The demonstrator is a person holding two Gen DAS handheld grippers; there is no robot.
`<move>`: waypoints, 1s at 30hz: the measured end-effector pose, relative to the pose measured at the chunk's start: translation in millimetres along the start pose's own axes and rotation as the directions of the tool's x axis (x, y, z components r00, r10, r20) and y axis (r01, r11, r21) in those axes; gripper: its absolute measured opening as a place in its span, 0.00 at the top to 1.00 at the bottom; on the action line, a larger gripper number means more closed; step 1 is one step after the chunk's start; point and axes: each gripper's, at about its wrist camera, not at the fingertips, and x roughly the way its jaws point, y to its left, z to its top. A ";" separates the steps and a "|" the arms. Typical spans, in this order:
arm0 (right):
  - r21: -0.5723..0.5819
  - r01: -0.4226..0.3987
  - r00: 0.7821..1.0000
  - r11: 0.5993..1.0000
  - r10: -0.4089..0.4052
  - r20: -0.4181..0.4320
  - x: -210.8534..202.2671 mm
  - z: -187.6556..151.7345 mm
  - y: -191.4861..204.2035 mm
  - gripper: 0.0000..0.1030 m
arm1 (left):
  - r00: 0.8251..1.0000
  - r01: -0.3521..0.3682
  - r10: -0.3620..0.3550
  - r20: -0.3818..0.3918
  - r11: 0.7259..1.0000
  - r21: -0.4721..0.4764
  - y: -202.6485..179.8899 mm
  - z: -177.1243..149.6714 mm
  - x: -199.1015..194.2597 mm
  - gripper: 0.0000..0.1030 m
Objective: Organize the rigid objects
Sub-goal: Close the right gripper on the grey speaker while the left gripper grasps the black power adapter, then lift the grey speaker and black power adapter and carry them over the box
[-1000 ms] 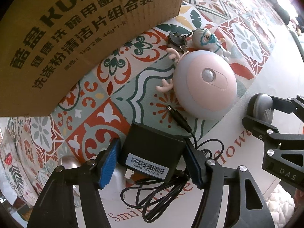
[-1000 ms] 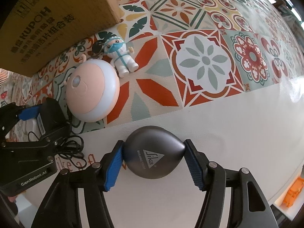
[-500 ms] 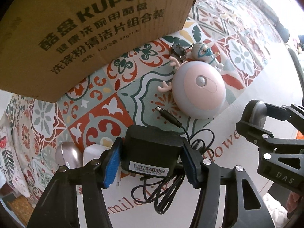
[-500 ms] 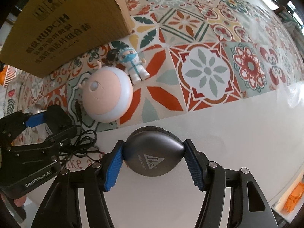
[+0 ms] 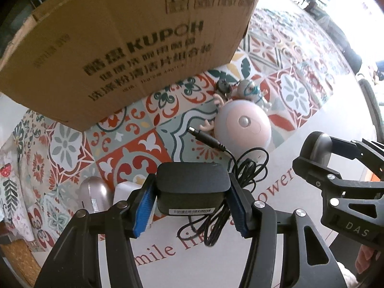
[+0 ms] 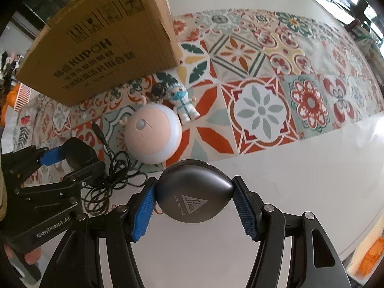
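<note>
Left gripper (image 5: 192, 204) clamped on adapter (image 5: 192, 189), right gripper (image 6: 194, 204) on gadget (image 6: 194, 192). Dangling cord (image 5: 240, 175) likely to snag lamp (image 5: 243, 127) or box (image 5: 120, 43).

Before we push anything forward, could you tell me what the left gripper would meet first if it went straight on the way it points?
Probably the cardboard box, though depth is unclear. The left gripper holds the black power adapter.
</note>
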 end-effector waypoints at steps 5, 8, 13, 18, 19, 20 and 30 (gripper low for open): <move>-0.021 0.005 0.999 1.000 -0.004 0.047 -10.4 -8.3 -0.2 0.39 | 0.999 0.006 -0.005 0.041 1.000 -0.023 4.1 -2.2 -14.9 0.46; -0.028 0.003 0.998 1.000 -0.001 0.071 -11.9 -13.2 -2.0 0.39 | 0.998 0.004 -0.002 0.068 0.999 -0.039 9.5 -2.3 -23.4 0.47; -0.041 0.001 0.994 0.999 0.003 0.106 -19.6 -9.8 6.8 0.39 | 0.994 0.006 0.001 0.113 0.998 -0.069 -0.2 -0.4 -60.2 0.47; -0.056 -0.003 0.989 0.998 0.011 0.147 -33.1 -6.2 12.1 0.39 | 0.987 0.005 0.011 0.162 0.995 -0.097 -7.4 4.4 -79.6 0.47; -0.059 -0.004 0.988 0.998 0.013 0.154 -35.0 -4.9 12.3 0.39 | 0.985 0.005 0.013 0.174 0.995 -0.100 -5.4 4.1 -84.6 0.47; -0.063 -0.005 0.987 0.998 0.015 0.162 -37.8 -4.1 13.1 0.39 | 0.982 0.006 0.014 0.187 0.994 -0.105 -3.5 4.0 -89.5 0.47; -0.108 -0.010 0.965 0.994 0.038 0.260 -75.1 7.7 28.2 0.39 | 0.957 0.001 0.038 0.289 0.991 -0.135 -1.3 11.5 -124.1 0.47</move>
